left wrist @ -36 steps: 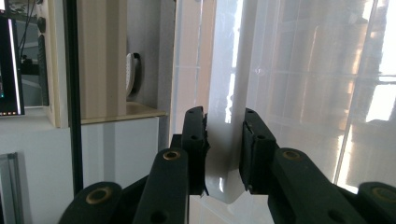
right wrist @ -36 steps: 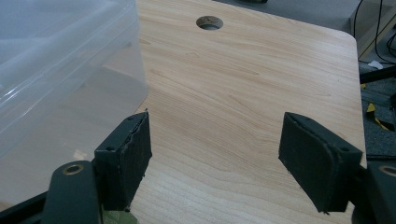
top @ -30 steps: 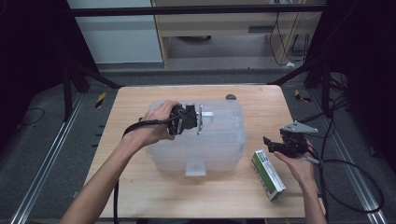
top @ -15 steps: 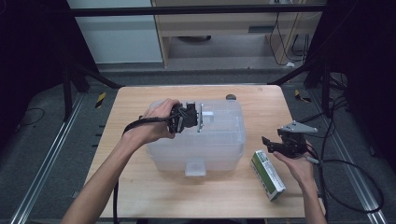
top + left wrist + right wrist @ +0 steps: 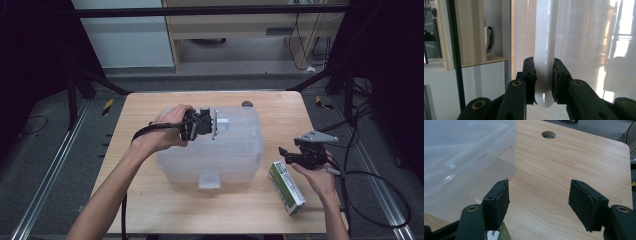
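A clear plastic storage box [image 5: 220, 155] with its lid on stands mid-table. At the lid's far edge my left gripper [image 5: 215, 124] is shut on the box's translucent white latch [image 5: 544, 95], and both pads press on that tab in the left gripper view. My right gripper [image 5: 286, 155] hovers at the box's right, just above a green-and-white carton [image 5: 286, 187] lying flat on the wood. Its jaws have just been closing a little but still stand wide apart, with nothing between the pads [image 5: 499, 200]. A corner of the carton [image 5: 505, 233] peeks out under the left pad.
The wooden table [image 5: 150, 115] has a round cable hole [image 5: 247, 104] behind the box. Black frame posts and cables flank the table, and a cabinet stands beyond its far edge. Bare wood lies right of the box [image 5: 564, 162].
The right gripper's jaws stand slightly closer together than a second ago. Both hands, the box and the carton keep their places.
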`<state>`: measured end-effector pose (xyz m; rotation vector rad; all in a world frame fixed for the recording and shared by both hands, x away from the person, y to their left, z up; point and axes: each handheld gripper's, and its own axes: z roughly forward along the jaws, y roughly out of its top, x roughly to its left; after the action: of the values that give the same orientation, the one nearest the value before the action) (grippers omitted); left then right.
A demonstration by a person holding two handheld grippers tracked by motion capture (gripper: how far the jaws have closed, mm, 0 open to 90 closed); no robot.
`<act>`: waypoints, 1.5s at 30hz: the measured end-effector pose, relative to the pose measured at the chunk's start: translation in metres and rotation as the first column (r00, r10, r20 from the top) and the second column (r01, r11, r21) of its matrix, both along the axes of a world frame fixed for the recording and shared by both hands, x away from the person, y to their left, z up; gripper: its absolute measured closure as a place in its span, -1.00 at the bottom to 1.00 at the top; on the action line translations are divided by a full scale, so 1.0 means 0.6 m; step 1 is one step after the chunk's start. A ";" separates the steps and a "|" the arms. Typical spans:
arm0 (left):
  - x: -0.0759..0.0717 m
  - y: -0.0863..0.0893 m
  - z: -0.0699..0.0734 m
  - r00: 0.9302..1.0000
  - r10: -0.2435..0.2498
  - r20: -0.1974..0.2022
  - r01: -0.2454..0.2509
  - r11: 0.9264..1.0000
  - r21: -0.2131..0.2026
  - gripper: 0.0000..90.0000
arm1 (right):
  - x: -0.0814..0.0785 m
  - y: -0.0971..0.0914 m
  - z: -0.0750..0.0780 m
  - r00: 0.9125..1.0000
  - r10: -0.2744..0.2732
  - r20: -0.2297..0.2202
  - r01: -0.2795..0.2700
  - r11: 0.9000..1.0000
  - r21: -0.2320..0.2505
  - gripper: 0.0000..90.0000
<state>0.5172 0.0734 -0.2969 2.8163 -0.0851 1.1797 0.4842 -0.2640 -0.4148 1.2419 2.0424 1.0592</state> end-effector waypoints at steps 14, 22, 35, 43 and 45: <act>0.007 0.001 0.007 1.000 0.010 -0.004 -0.010 1.000 -0.008 0.66 | -0.006 0.011 0.011 0.999 0.044 -0.001 -0.044 0.999 0.007 -0.14; 0.009 0.001 0.009 1.000 0.011 -0.007 -0.011 1.000 -0.017 0.66 | -0.008 0.015 0.015 0.997 0.075 -0.009 -0.074 0.997 0.010 -0.01; 0.016 0.001 0.016 1.000 0.023 -0.007 -0.023 0.999 -0.023 0.66 | -0.012 0.024 0.020 0.992 0.124 -0.032 -0.124 0.992 0.007 0.20; 0.020 0.001 0.017 1.000 0.024 0.002 -0.023 0.999 -0.032 0.66 | -0.013 0.029 0.022 0.989 0.144 -0.038 -0.144 0.990 0.005 0.27; 0.021 0.001 0.018 1.000 0.025 0.001 -0.025 0.999 -0.034 0.66 | -0.014 0.029 0.023 0.988 0.147 -0.039 -0.147 0.989 0.006 0.30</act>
<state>0.5296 0.0740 -0.2861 2.7955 -0.0304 1.1766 0.4756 -0.2466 -0.4007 1.1366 2.1909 1.1127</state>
